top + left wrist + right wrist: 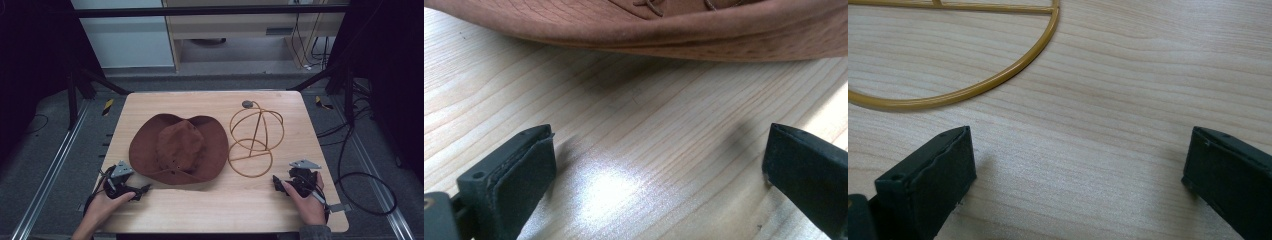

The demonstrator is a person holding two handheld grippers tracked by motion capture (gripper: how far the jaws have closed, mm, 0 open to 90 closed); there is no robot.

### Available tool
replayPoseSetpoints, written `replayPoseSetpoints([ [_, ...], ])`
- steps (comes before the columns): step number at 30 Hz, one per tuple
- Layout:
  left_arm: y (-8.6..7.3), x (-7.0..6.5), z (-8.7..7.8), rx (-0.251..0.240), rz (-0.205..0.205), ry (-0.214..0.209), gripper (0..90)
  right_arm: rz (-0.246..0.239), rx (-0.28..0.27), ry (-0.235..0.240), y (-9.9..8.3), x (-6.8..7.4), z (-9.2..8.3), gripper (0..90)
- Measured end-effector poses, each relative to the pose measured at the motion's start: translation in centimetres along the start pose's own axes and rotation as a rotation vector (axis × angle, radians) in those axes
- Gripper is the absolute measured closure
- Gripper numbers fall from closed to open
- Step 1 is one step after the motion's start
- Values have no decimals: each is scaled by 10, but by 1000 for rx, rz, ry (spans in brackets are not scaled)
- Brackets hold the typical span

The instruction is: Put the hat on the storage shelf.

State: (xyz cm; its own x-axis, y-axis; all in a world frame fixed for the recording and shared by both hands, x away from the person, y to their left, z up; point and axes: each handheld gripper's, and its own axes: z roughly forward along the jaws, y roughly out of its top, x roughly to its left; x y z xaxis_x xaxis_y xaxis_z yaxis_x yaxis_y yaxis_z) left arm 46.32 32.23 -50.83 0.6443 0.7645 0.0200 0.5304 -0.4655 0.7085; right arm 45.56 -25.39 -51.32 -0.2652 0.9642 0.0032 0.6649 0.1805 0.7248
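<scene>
A brown wide-brimmed hat [178,147] lies crown up in the middle of the wooden table [220,205]. To its right stands a golden wire hat stand [255,136] with a round base ring. My left gripper [136,192] rests low at the table's front left, open, its jaws wide apart over bare wood, with the hat brim [664,32] just ahead of it. At the front right, my right gripper [280,184] is open too, nothing between its jaws, and the stand's base ring [978,87] curves just beyond them.
A small dark round disc [247,104] lies near the table's far edge behind the stand. Metal frame rails [55,160] run along both sides of the table. Cables [370,185] trail on the floor to the right.
</scene>
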Motion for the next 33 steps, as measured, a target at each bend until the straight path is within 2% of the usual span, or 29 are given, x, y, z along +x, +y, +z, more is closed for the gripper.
replayPoseSetpoints([
  [2,0,0,0,1,4,-1,2,0,0,0,0,0,0,4],
  [5,0,0,-6,4,6,-26,36,0,0,0,0,0,0,5],
  [12,-1,-2,-20,-39,-13,-41,30,0,0,0,0,0,0,5],
  [16,0,-5,-27,-48,6,-55,28,0,0,0,0,0,0,5],
  [21,3,-11,-36,-96,10,-72,29,-1,0,1,0,0,0,5],
  [26,7,-10,-45,-143,-6,-63,29,0,1,0,0,0,0,5],
  [27,9,-10,-51,-165,0,-61,29,0,1,0,0,0,0,5],
  [28,9,-10,-51,-165,0,-61,30,0,1,0,0,0,0,5],
  [29,13,-8,-59,-173,23,-50,30,0,1,0,0,0,0,4],
  [31,20,-6,-69,-205,22,-49,30,1,1,1,0,0,0,5],
  [33,23,-5,-73,-215,23,-48,30,0,1,2,0,0,0,5],
])
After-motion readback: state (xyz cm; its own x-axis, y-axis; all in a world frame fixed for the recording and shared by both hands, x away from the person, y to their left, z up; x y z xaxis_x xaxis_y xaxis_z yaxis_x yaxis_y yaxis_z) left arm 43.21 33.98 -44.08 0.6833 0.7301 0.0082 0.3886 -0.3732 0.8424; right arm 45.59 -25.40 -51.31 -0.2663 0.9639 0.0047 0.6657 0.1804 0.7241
